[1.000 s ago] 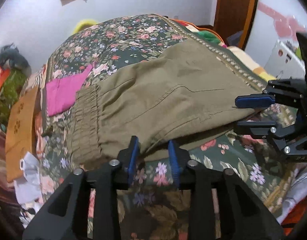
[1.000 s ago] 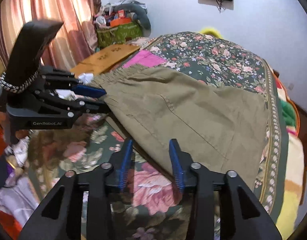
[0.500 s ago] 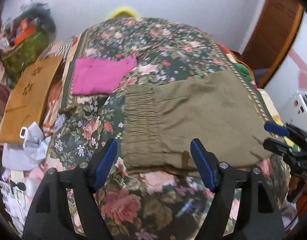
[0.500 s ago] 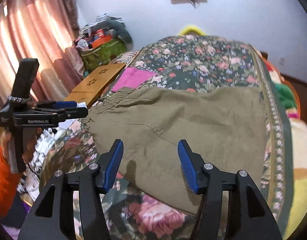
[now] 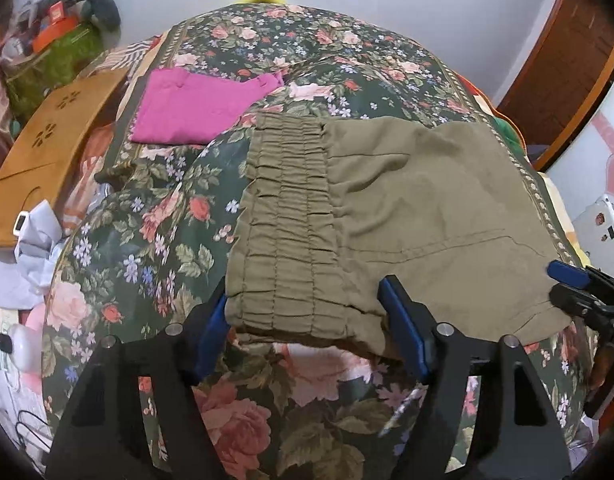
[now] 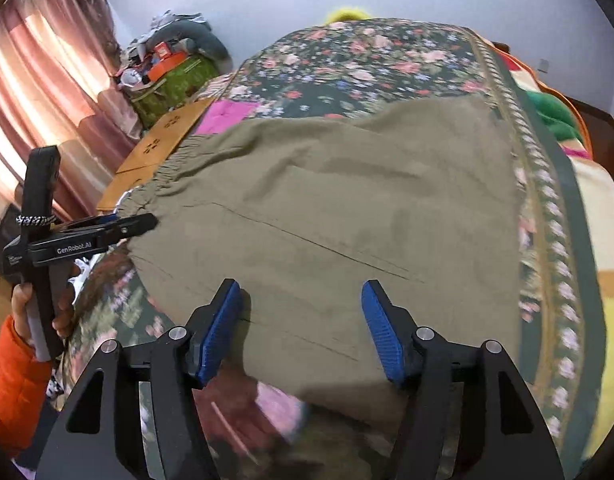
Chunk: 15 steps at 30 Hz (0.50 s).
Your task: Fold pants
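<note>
the olive-green cotton pants with a gathered elastic waistband [image 5: 407, 216] lie folded flat on the bed's dark floral quilt [image 5: 147, 248]. their long axis runs across the bed: in the left wrist view the ruched waistband [image 5: 287, 232] points to the left, toward the folded magenta cloth [image 5: 195, 108], and the rest of the fabric stretches off to the right as far as the quilt's patterned border strip [image 5: 535, 196]. the magenta cloth sits beyond the waistband, apart from the pants, and a tan wooden board with flower cut-outs [image 5: 47, 152] lies farther out past it at the bed's edge.

the left hand-held gripper [image 5: 307, 344] sits at the near edge of the pants, right at the waistband corner. its blue-padded fingers [image 5: 403, 332] are spread wide, one on either side of the waistband's end; the fabric lies between them but is not pinched.

the right hand-held gripper [image 6: 303, 328] sits at the near edge of the pants further along, away from the waistband, also spread wide, with the olive cloth reaching down between its blue pads [image 6: 381, 330] and nothing clamped. this view is somewhat blurred. in it the left hand-held gripper [image 6: 139, 220] shows from the side at the waistband end, gripped by a hand [image 6: 27, 312] in an orange sleeve. in the left wrist view the right hand-held gripper [image 5: 567, 284] shows its tips just off the far end of the pants' near edge.
</note>
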### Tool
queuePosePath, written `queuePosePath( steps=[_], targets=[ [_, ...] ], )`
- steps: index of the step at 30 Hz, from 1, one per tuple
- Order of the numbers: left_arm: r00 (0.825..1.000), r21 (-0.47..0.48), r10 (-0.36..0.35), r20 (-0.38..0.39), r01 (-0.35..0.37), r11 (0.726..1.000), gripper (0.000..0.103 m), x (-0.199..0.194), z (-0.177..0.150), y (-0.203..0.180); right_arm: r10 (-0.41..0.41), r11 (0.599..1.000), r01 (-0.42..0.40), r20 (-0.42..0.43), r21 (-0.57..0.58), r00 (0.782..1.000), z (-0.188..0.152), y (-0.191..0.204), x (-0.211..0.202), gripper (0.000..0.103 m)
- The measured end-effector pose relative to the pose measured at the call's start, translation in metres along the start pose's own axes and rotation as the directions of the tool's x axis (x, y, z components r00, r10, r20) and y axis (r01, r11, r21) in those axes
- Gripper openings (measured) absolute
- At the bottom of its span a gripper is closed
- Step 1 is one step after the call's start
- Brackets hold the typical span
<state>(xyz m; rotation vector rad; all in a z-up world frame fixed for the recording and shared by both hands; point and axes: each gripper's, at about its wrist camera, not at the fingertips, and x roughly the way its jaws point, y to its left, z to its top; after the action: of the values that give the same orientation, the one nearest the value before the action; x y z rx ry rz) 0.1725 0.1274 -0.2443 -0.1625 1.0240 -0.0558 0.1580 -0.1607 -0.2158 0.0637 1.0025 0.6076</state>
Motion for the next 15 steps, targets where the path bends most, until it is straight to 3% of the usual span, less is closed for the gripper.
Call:
queuePosePath(
  steps=[5, 15],
  targets=[
    [1.000, -0.024, -0.006, -0.004, 0.006, 1.000, 0.074, 0.001, -0.002, 0.006, -0.098, 0.995, 0.098, 0.009, 0.030, 0.995, -0.017, -0.027, -0.019, 0.058],
    [0.999, 0.004, 0.041, -0.002, -0.041, 0.999, 0.077, 0.000, -0.007, 0.001, -0.142, 0.979, 0.138, 0.021, 0.153, 0.990, -0.045, -0.067, -0.050, 0.057]
  ],
)
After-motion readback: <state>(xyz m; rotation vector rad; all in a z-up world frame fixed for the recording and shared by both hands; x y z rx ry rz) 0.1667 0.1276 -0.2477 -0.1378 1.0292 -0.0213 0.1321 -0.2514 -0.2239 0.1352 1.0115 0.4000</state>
